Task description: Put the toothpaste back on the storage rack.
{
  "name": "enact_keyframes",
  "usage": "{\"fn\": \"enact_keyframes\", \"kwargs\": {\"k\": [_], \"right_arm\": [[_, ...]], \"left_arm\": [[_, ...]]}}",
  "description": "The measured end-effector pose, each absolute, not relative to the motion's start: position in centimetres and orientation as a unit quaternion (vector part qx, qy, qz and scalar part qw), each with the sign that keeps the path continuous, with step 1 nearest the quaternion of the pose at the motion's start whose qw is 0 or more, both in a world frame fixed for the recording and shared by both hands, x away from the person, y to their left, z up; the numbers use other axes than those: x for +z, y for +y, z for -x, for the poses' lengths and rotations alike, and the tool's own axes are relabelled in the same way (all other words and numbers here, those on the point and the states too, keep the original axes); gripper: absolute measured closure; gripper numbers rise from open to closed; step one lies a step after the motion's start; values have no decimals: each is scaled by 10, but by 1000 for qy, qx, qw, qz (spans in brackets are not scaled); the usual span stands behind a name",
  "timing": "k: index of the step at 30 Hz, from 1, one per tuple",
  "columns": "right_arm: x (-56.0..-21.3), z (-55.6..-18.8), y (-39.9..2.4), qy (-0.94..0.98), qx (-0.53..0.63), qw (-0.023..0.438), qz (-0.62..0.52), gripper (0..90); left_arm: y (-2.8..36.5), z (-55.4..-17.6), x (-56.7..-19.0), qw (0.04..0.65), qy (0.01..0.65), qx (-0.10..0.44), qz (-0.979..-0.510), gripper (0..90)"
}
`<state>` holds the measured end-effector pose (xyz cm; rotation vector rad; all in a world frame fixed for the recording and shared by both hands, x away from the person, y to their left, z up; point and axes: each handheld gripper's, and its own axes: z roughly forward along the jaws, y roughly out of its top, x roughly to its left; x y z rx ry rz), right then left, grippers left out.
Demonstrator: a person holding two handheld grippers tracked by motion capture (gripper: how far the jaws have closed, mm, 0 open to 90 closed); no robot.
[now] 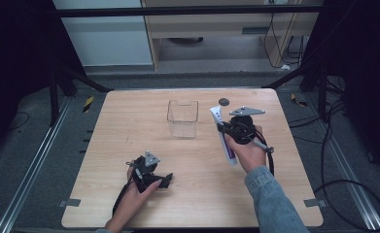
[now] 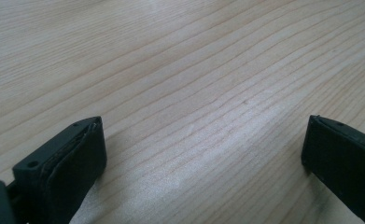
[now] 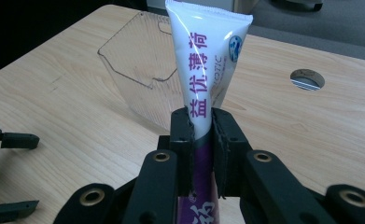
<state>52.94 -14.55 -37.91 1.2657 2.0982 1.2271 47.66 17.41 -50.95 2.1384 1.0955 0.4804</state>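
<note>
High view, centre-right of frame: my right gripper has the white and purple plastic toothpaste tube clamped, so pickup looks done. What's left, I reckon: carry it to the clear plastic open-top box, just left of the tube in mid frame, and drop it in; box looks empty so far. Right gripper view, centre: jaws closed tight on the tube's middle, pads pressing both sides, crimped end up toward top of frame. My left gripper, lower left, sits low over the light wooden surface, jaws wide apart, holding nothing.
</note>
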Motion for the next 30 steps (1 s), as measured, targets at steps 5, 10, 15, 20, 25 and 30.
{"fn": "enact_keyframes", "kwargs": {"k": [5, 10, 15, 20, 25, 30], "right_arm": [[-376, -529, -142, 746, 448, 204, -448, 797], [-373, -529, -137, 745, 452, 207, -444, 797], [-372, -530, -132, 744, 457, 209, -441, 797], [-372, -530, -129, 742, 459, 211, -441, 796], [-372, -530, -121, 735, 467, 219, -440, 796], [-367, -532, -112, 732, 475, 225, -433, 796]], "left_arm": [[174, -477, -510, 339, 421, 184, -821, 0], [174, -477, -510, 339, 421, 184, -821, 0], [174, -477, -510, 339, 421, 185, -821, 0], [174, -477, -510, 339, 421, 184, -821, 0], [174, -477, -510, 339, 421, 185, -821, 0], [174, -477, -510, 339, 421, 184, -821, 0]]}}
